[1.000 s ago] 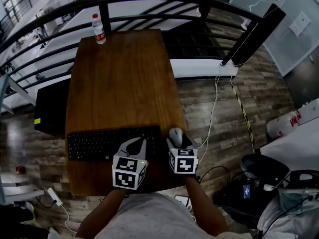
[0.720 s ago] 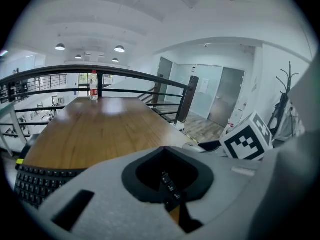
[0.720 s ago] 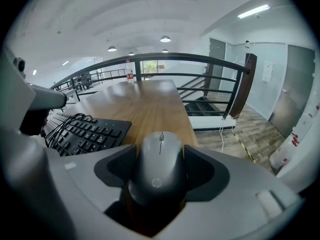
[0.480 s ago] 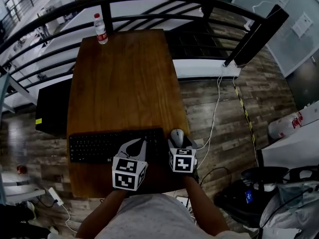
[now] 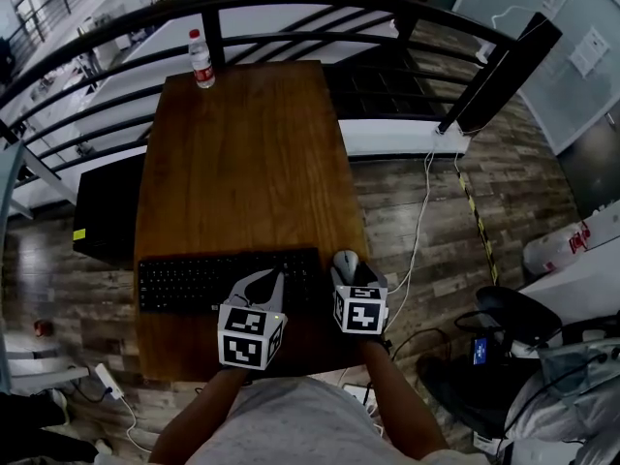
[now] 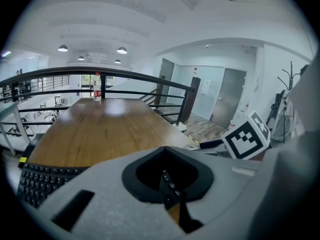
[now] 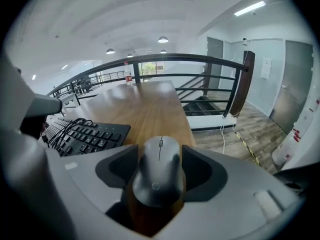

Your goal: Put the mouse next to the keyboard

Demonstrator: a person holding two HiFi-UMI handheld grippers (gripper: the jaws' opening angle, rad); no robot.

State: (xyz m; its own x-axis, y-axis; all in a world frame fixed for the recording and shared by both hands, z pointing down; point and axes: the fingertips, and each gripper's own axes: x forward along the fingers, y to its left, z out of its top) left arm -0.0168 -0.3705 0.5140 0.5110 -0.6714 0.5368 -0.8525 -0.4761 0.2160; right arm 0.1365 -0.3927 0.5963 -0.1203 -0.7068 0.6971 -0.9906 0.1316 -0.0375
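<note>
A grey mouse [image 5: 345, 259] lies on the wooden table [image 5: 242, 163], just right of the black keyboard [image 5: 194, 279] and near the table's right edge. My right gripper [image 5: 347, 271] straddles it. In the right gripper view the mouse [image 7: 157, 171] lies between the jaws, which are closing; they stand close along its sides and a sliver of wood still shows beside it. The keyboard [image 7: 85, 134] is to its left. My left gripper [image 5: 279, 277] hovers over the keyboard's right end, shut with nothing in it. Keys show through the gap behind its joined tips [image 6: 172, 204].
A water bottle [image 5: 201, 59] stands at the table's far left corner. A dark curved railing [image 5: 291, 3] runs behind the table. The floor drops away right of the mouse, where a white cable [image 5: 415, 221] runs. A black box [image 5: 102, 211] sits left of the table.
The view has shifted slightly. The mouse and both grippers keep their places relative to the keyboard.
</note>
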